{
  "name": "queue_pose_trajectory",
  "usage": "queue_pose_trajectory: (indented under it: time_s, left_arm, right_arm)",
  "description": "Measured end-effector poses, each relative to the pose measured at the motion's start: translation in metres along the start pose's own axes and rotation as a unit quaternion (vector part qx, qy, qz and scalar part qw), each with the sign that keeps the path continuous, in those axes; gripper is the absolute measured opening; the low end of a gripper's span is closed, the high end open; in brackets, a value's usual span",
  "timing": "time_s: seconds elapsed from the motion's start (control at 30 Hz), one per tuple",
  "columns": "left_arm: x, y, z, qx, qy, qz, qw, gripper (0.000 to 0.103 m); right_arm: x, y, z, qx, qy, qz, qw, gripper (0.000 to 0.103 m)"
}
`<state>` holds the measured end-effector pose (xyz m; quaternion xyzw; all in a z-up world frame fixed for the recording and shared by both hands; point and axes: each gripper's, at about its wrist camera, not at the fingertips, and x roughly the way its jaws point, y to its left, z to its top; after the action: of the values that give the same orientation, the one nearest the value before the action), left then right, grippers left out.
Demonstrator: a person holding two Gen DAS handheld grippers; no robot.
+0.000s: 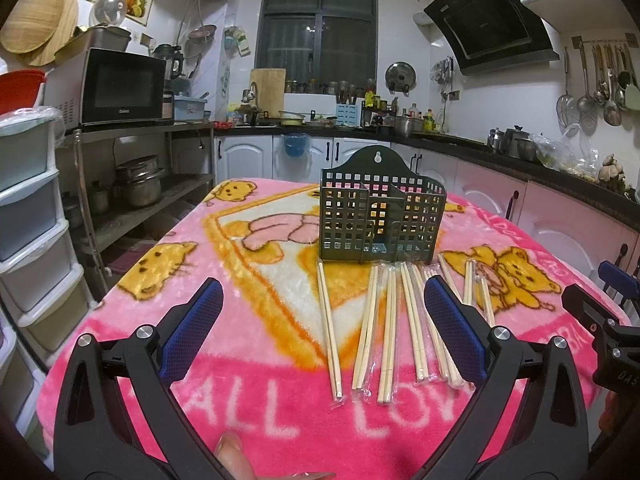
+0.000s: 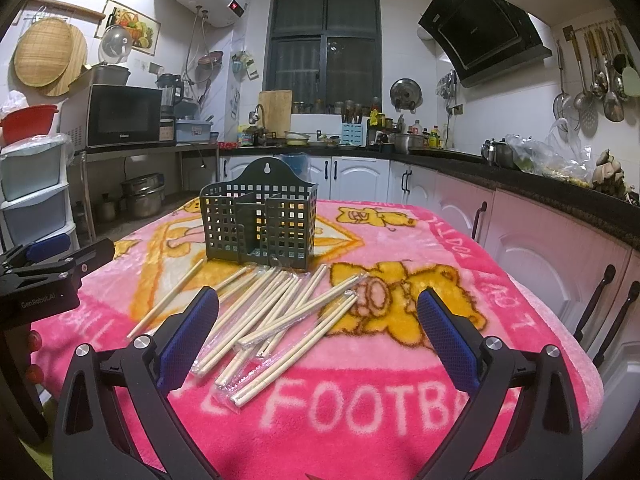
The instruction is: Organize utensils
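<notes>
Several pairs of wooden chopsticks [image 1: 390, 320] in clear wrappers lie side by side on a pink cartoon blanket [image 1: 260, 400]; they also show in the right wrist view [image 2: 276, 316]. A dark green perforated utensil holder [image 1: 380, 216] stands upright just behind them, empty; it also shows in the right wrist view [image 2: 260, 228]. My left gripper [image 1: 320, 312] is open and empty, above the near ends of the chopsticks. My right gripper [image 2: 318, 320] is open and empty, over the chopstick pile. The right gripper shows at the left view's right edge [image 1: 600, 320].
The blanket-covered table [image 2: 400, 400] stands in a kitchen. White cabinets and a dark counter [image 2: 520, 184] run along the back and right. A metal shelf with a microwave [image 1: 120, 88] and plastic drawers [image 1: 28, 208] stand left. Dark chair spindles [image 2: 600, 304] stand at the right.
</notes>
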<state>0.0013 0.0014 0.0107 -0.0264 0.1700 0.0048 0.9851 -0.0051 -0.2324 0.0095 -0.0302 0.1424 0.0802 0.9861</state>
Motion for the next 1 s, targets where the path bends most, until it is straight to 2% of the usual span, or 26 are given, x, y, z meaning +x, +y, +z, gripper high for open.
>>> queue_pose_trajectory:
  time_s: [0.33, 0.73, 0.87, 1.0]
  left_arm:
    - [0.001, -0.001, 0.004, -0.009, 0.006, 0.005, 0.9999, 0.093]
    - [0.014, 0.019, 0.0, -0.04, 0.017, 0.02, 0.9989, 0.093]
    - [0.026, 0.026, 0.003, -0.057, 0.044, 0.008, 0.9974, 0.093]
    - [0.041, 0.025, 0.007, -0.048, 0.064, 0.016, 0.9967, 0.093]
  right_arm:
    - [0.0, 0.002, 0.006, -0.003, 0.008, 0.008, 1.0, 0.097]
    - [0.029, 0.009, 0.011, -0.004, 0.046, 0.055, 0.997, 0.097]
    - [0.044, 0.007, 0.014, -0.002, 0.065, 0.06, 0.996, 0.097]
    - [0.063, -0.001, 0.02, 0.012, 0.097, 0.074, 0.992, 0.097]
